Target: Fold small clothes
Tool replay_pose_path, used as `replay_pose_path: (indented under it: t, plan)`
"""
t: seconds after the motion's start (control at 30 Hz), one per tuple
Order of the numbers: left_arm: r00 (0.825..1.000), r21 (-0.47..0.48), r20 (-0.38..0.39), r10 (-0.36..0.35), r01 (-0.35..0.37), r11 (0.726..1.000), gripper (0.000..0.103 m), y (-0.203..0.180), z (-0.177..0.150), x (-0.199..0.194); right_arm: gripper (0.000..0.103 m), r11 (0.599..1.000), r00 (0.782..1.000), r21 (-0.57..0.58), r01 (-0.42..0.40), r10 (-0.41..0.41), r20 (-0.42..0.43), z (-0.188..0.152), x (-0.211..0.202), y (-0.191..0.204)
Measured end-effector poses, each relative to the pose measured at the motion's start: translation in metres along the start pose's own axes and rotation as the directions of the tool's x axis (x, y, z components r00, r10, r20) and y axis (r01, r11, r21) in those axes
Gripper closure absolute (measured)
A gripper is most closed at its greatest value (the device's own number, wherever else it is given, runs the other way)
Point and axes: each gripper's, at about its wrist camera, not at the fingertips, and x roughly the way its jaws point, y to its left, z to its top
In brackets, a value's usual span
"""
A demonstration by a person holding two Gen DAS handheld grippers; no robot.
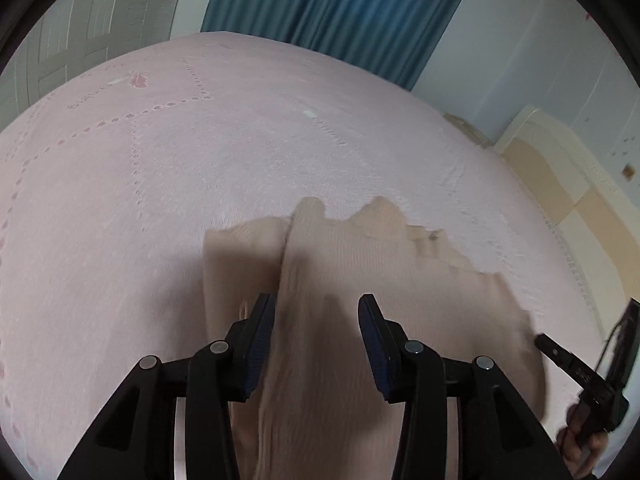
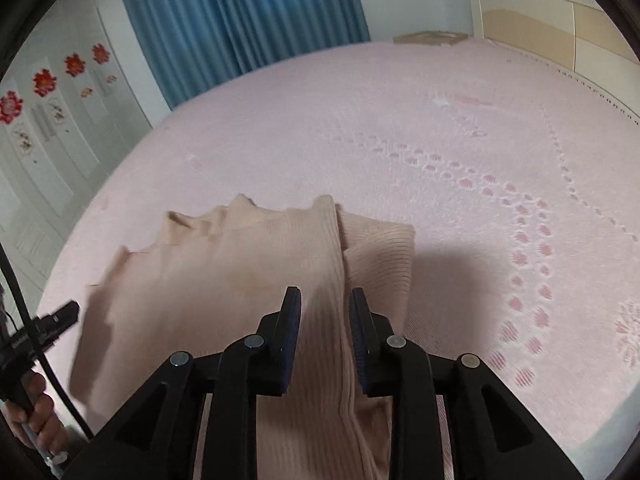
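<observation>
A beige ribbed knit garment (image 1: 380, 248) lies on the pink bedspread (image 1: 180, 168), with a long fold running down it and a jagged far edge. My left gripper (image 1: 316, 300) hovers over its near part, jaws apart, the fabric below them and not pinched. In the right wrist view the same garment (image 2: 240, 248) lies under my right gripper (image 2: 325, 294), whose jaws stand a little apart on either side of the raised fold without pressing it. A finger (image 1: 552, 346) of the right gripper shows at the garment's right edge, held by a hand (image 1: 580, 444).
The pink bedspread (image 2: 440, 140) stretches far beyond the garment. A blue curtain (image 2: 240, 12) hangs behind the bed. A cream headboard (image 2: 560, 24) stands at the right, a cardboard box (image 2: 430, 37) beside it. White wardrobe doors with red flower stickers (image 2: 44, 82) line the left wall.
</observation>
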Motion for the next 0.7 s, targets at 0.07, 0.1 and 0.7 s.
replay_pose_path:
  t: [0.07,0.1,0.7]
  plan:
    - [0.999,-0.007,-0.019,0.029,-0.029,1.000,0.064,0.005,0.003,0.021,0.079,1.000,0.999,0.021,0.012,-0.012,-0.037,-0.004,0.018,-0.004]
    - [0.999,-0.014,-0.028,0.035,-0.035,0.999,0.077,0.007,0.002,0.027,0.078,0.999,0.999,0.028,0.016,-0.015,-0.042,-0.007,0.022,-0.006]
    - [0.995,-0.153,0.017,-0.101,0.102,0.983,0.084,0.049,-0.021,-0.004,0.076,0.994,0.993,-0.071,0.081,-0.074,0.092,-0.024,-0.009,0.010]
